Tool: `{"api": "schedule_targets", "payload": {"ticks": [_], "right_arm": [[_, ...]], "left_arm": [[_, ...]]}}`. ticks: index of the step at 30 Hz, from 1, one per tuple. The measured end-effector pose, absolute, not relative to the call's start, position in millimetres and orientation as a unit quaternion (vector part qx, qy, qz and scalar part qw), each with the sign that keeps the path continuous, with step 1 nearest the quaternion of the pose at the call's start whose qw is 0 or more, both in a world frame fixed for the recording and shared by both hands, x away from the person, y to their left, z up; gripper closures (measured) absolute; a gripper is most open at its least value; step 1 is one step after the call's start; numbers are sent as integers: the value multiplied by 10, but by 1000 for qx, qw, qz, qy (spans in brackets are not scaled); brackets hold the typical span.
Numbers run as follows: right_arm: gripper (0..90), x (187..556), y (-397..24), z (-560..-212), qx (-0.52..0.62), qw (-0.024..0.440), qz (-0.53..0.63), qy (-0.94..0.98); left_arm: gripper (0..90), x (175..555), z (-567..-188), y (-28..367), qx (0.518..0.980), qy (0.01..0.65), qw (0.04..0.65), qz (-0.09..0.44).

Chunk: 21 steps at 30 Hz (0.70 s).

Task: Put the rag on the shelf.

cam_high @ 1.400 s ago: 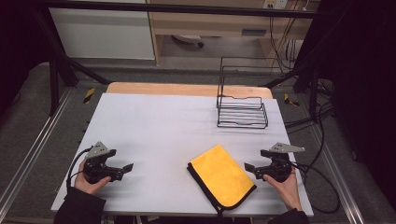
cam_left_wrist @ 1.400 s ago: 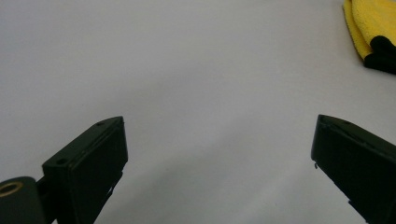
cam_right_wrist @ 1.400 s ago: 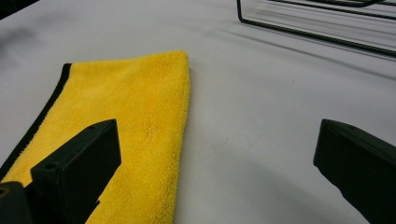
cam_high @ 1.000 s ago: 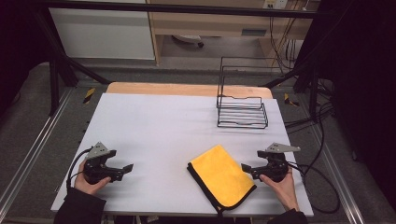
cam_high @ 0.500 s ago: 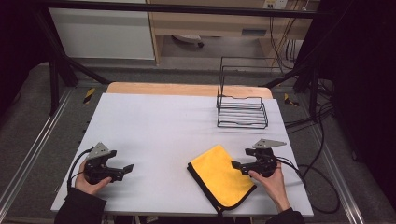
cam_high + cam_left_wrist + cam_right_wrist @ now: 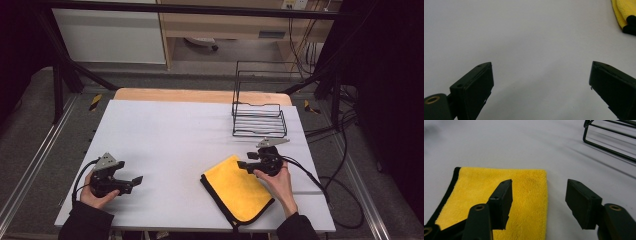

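Yellow cloth (image 6: 238, 190) lies flat on the white table (image 6: 175, 135), near the front edge and right of centre, corners pointing diamond-wise toward the person; folded, by the look of the doubled edge in the left gripper view, black trim along the sides, soft nap, no visible bunching. Nothing gripped yet, so I'd call this the approach stage: cloth not lifted, not moved, all the handling is ahead. Right gripper (image 6: 243, 164) sits at the cloth's far right corner, jaws spread wide with nothing between them; in the right gripper view one jaw is over the yellow pile and the other over bare table, so they straddle the cloth's right edge (image 6: 546, 195). Can't tell if the tips touch the fabric. Left gripper (image 6: 136, 180) is well apart, at the front left of the table, jaws also wide apart and empty over bare surface, cloth corner (image 6: 622, 15) just visible far off. Black wire rack (image 6: 259, 117) stands at the back right, empty, near the right gripper but clear of the cloth
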State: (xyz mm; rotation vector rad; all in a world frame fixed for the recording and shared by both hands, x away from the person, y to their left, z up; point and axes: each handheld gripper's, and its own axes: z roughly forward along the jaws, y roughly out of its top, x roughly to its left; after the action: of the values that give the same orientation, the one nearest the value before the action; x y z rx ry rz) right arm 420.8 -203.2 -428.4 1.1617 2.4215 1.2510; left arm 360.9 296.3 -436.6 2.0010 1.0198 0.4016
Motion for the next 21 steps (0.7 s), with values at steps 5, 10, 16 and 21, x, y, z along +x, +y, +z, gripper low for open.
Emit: {"api": "schedule_targets", "payload": {"ticks": [5, 10, 16, 21], "right_arm": [[491, 4316, -1978, -4371, 397, 75, 414, 815], [567, 4344, -1943, -4442, 397, 69, 404, 821], [663, 4330, -1921, -4481, 396, 63, 396, 826], [683, 4300, -1898, -4497, 407, 65, 391, 823]], "left_arm": [[58, 3611, -4367, 2965, 797, 406, 416, 160], [60, 3615, -4369, 2957, 799, 405, 414, 160], [63, 3618, -4373, 2955, 800, 403, 414, 160], [65, 3618, -4373, 2955, 800, 404, 413, 161]]}}
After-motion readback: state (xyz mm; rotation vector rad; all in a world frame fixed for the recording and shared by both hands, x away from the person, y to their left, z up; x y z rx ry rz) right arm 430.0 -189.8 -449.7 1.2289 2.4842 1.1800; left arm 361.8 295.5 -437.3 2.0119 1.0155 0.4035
